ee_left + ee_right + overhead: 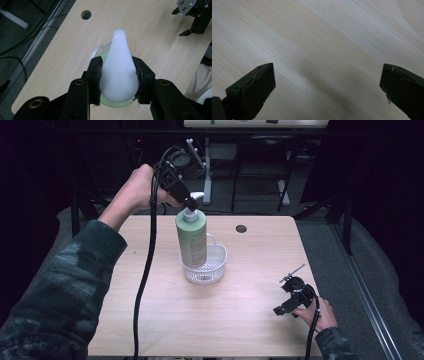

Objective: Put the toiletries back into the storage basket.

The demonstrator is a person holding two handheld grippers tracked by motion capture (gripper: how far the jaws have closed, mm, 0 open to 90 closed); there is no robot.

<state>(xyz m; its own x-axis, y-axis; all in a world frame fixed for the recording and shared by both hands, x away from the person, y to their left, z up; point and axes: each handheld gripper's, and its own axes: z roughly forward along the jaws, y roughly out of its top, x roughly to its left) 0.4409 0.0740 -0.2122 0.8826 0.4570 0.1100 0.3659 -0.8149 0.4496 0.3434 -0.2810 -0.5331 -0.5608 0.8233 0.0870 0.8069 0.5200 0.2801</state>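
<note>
A pale green pump bottle stands upright in a small white mesh basket at the middle of the wooden table. My left gripper comes in from above left and is shut on the bottle's white pump head, with one jaw pad on each side of it. The green shoulder of the bottle peeks out under the pump. My right gripper rests low near the table's front right corner, held by a hand. Its jaws stand wide apart over bare wood, open with nothing between them.
The table has a round cable hole near its far edge. A black cable trails from the left gripper across the table's left side. Chair and stand legs sit on the floor beyond the table.
</note>
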